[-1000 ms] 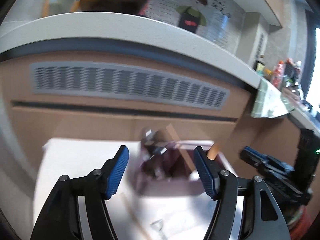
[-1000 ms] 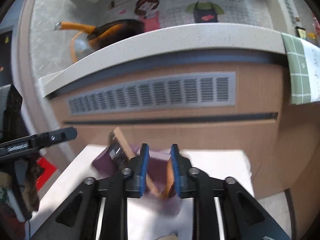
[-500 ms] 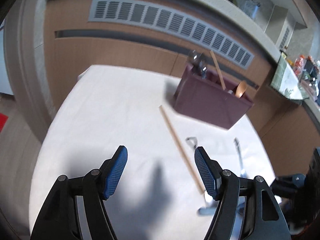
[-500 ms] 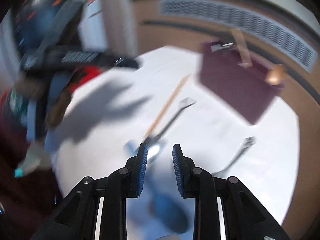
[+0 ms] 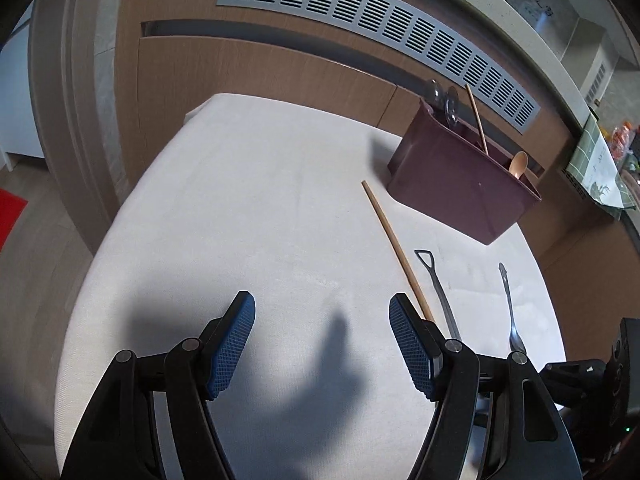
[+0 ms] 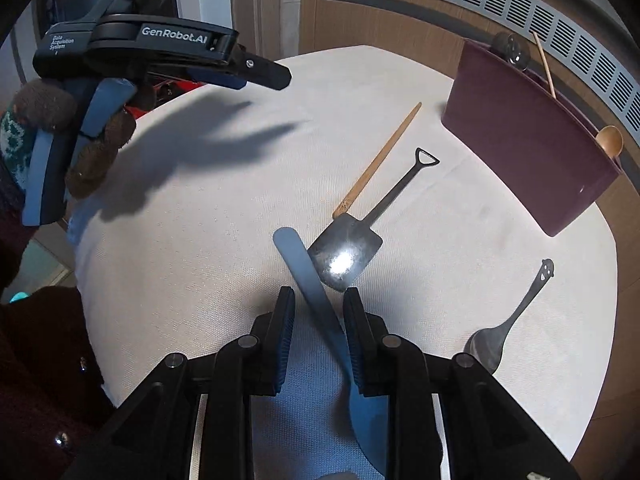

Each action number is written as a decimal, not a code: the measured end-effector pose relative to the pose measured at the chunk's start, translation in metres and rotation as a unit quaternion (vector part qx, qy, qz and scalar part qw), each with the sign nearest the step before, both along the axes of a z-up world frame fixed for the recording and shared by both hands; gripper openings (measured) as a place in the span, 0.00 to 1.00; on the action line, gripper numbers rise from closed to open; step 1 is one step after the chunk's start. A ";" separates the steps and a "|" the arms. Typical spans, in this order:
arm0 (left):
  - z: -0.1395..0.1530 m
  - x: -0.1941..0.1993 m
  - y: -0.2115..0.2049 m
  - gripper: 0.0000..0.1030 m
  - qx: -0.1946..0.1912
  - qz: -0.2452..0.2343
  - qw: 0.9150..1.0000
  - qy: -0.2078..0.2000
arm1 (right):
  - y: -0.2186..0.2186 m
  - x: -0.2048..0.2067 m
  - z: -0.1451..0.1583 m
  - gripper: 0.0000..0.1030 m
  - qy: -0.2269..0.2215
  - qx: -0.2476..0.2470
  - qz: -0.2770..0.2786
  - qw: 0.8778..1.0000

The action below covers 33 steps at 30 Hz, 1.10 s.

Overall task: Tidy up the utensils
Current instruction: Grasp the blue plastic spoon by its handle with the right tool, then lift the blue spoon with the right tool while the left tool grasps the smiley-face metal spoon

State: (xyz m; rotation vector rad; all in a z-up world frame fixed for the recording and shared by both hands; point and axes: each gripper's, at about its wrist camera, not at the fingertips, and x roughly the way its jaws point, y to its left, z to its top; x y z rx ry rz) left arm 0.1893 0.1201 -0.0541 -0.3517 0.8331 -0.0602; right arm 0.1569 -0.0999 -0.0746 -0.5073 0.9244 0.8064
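A dark red utensil holder (image 5: 460, 184) (image 6: 524, 140) stands at the table's far right, holding a wooden spoon (image 6: 610, 140), a chopstick and metal utensils. On the white cloth lie a wooden chopstick (image 5: 394, 246) (image 6: 380, 160), a shovel-shaped metal spoon (image 6: 352, 248) (image 5: 436, 292), a metal spoon (image 6: 508, 320) (image 5: 510, 308) and a blue spoon (image 6: 308, 280). My right gripper (image 6: 319, 312) hovers over the blue spoon's handle, its jaws narrowly apart astride it. My left gripper (image 5: 322, 340) is open and empty above bare cloth, also visible in the right wrist view (image 6: 256, 70).
A wooden cabinet front with a grey vent grille (image 5: 380, 32) rises just behind the table. The table's (image 5: 200, 220) rounded edges drop off left and right. A green checked towel (image 5: 596, 160) hangs at far right.
Both grippers pulled back from the holder and tilted down toward the table. The right gripper left the wooden spoon in the holder and now stands over the blue spoon.
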 end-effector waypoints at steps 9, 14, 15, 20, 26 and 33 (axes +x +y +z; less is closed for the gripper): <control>-0.003 0.015 -0.029 0.72 -0.003 -0.028 0.999 0.014 | -0.046 0.008 0.019 0.08 0.030 0.081 -0.099 0.991; -0.003 0.021 -0.059 0.76 0.001 -0.075 0.997 0.023 | -0.105 0.029 0.029 0.08 0.034 0.137 -0.207 0.968; -0.003 0.023 -0.066 0.77 0.000 -0.087 0.996 0.027 | -0.116 0.034 0.028 0.08 0.032 0.143 -0.232 0.962; -0.003 0.026 -0.103 0.78 0.026 -0.126 0.991 0.035 | -0.149 0.047 0.019 0.08 0.026 0.165 -0.309 0.936; 0.002 0.031 -0.123 0.56 0.049 -0.116 0.991 0.037 | -0.166 0.047 0.013 0.08 0.021 0.190 -0.337 0.922; -0.002 0.028 -0.187 0.43 0.028 -0.232 0.971 0.044 | -0.180 0.046 0.015 0.08 0.011 0.222 -0.352 0.909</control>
